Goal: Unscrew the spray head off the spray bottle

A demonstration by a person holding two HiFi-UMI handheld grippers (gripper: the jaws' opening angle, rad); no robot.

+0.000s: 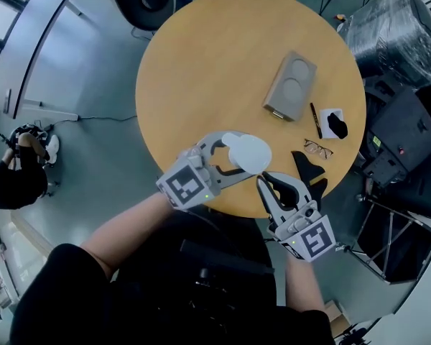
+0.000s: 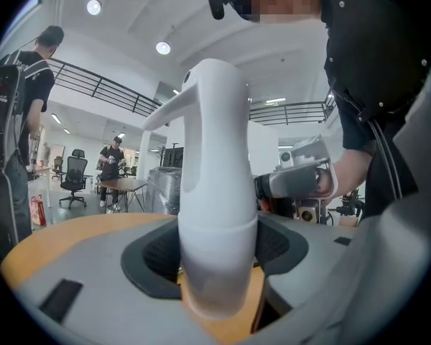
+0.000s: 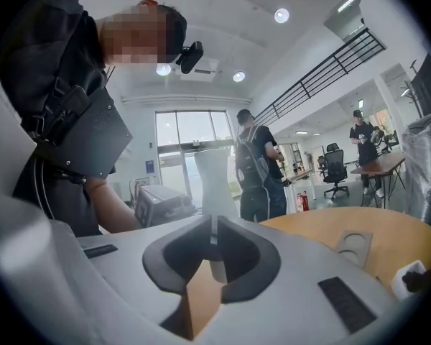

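A white spray bottle (image 1: 250,154) hangs in the air above the near edge of the round wooden table (image 1: 223,56). My left gripper (image 1: 235,155) is shut on it, its jaws spread wide round the body. In the left gripper view the bottle (image 2: 217,214) stands upright between the dark pads (image 2: 156,259), with the spray head (image 2: 201,95) on top, nozzle to the left. My right gripper (image 1: 263,182) sits just right of and below the bottle, pointing at it. Its jaws (image 3: 212,244) stand a narrow slit apart with nothing in them; the bottle (image 3: 215,178) shows beyond them.
On the table lie a grey two-hollow holder (image 1: 291,86), a pen (image 1: 314,119), glasses (image 1: 317,148) and a black thing on white paper (image 1: 335,124). Wrapped equipment (image 1: 395,27) stands at the right. A person (image 1: 14,175) crouches on the floor at the left.
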